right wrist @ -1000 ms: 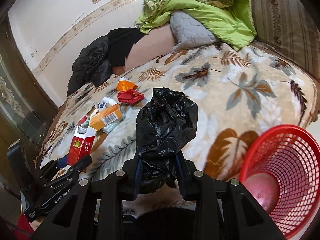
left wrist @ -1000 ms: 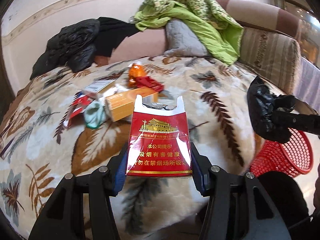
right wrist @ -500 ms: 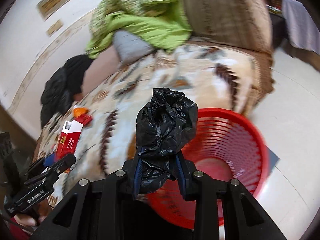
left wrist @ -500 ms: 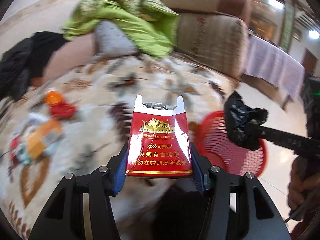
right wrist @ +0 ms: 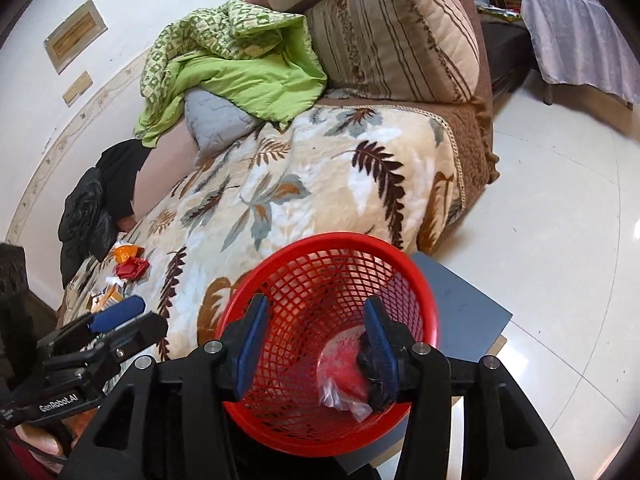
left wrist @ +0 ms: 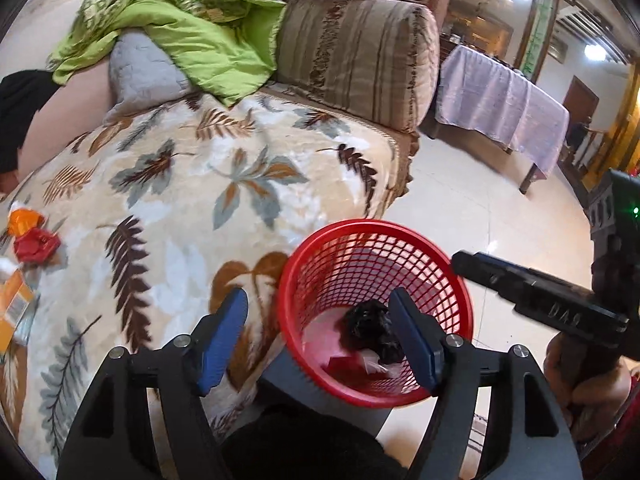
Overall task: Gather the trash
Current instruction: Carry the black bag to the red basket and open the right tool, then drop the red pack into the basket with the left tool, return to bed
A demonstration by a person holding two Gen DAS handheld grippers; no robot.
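Note:
A red mesh basket stands on the floor by the sofa's front. My left gripper hangs over it with its jaws opening and nothing between them. My right gripper is over it too, jaws opening and empty. Down in the basket lie a crumpled black plastic bag, a red cigarette pack and some clear film. More litter lies on the leaf-print blanket at the left: an orange wrapper, a red wrapper and a yellow box.
The basket stands on a grey board on pale floor tiles. A green quilt and a striped cushion are at the sofa's back. A table with a lilac cloth stands beyond. A hand holds the right gripper's handle.
Both grippers swung right from the sofa to above the basket. The left let go of the red pack and the right let go of the black bag; both now lie in the basket.

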